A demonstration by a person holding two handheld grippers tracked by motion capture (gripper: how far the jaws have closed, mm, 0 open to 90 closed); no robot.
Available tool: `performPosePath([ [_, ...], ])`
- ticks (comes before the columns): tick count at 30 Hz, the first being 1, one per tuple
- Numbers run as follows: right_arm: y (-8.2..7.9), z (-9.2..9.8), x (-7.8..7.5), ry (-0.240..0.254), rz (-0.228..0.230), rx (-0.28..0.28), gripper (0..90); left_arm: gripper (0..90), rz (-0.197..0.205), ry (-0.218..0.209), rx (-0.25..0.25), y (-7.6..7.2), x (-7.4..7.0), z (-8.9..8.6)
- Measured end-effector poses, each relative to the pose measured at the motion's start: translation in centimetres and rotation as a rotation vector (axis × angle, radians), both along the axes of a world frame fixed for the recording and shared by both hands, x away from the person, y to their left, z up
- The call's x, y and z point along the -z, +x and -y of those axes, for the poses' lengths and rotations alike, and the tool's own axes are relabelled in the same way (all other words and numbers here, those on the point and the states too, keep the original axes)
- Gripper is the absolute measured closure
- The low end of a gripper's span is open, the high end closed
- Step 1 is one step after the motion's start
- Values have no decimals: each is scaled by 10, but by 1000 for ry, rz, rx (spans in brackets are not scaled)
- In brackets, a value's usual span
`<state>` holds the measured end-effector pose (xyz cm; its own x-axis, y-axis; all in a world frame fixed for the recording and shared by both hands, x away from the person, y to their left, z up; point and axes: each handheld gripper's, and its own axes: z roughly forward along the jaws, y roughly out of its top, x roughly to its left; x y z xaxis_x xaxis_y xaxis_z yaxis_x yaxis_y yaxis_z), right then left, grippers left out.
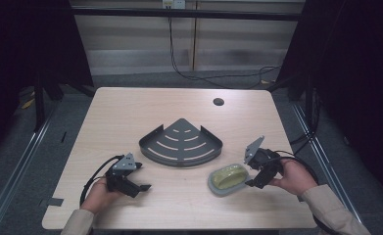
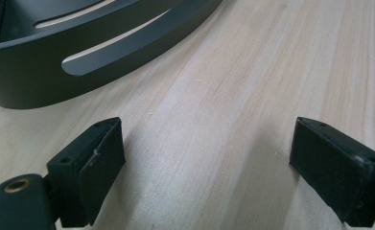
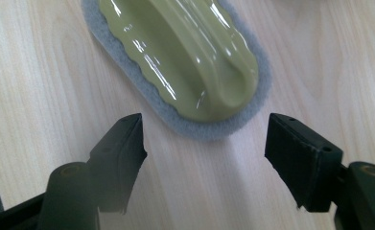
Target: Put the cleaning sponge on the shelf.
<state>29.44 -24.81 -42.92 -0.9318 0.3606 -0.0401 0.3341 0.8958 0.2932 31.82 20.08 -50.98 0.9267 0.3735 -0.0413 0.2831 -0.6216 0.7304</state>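
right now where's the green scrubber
In the high view the green scrubber lies near the table's front right, just ahead of the right gripper, below the dark rack.

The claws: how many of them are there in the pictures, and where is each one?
2. The left claw is open near the table's front left, beside the dark slotted tray. The right claw is open at the end of the green scrubber.
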Motion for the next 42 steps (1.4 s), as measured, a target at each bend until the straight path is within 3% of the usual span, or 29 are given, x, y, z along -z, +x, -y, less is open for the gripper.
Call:
performPosePath([
  [12,11,-29,-8,-54,-12,-86,303,112,1,-1,1,0,0,0],
  [19,17,-37,-8,-76,-43,-95,324,110,1,0,2,0,0,0],
  [28,21,-51,-7,-106,-42,-141,353,105,-2,0,3,0,0,0],
  [33,24,-58,-4,-112,-66,-158,419,100,-2,1,3,0,0,0],
  [38,25,-66,-1,-121,-61,-190,480,99,-5,1,3,0,0,0],
  [42,25,-72,0,-156,-71,-213,666,99,-6,2,3,0,0,0],
])
